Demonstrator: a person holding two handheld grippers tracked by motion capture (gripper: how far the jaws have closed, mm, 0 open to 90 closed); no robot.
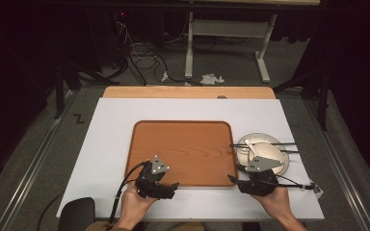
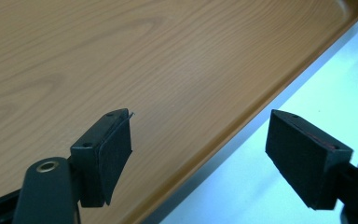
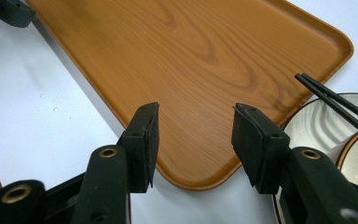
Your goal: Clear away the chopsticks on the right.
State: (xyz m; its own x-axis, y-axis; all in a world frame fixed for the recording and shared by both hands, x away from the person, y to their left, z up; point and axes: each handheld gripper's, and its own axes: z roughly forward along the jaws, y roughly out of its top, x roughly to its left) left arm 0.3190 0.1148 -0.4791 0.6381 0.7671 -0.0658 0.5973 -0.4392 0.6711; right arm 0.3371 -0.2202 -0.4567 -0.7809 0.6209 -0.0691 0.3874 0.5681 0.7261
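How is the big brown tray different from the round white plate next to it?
The brown wood-grain tray is a rectangle with rounded corners, while the white plate is round. The tray is much bigger than the plate. The tray has nothing on it, while the plate carries a bowl with black chopsticks laid across. Both sit on the white tabletop, side by side.

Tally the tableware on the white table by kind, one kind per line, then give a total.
Wooden tray: 1
Plate: 1
Bowl: 1
Black chopsticks: 2, laid across the plate
Total: 5
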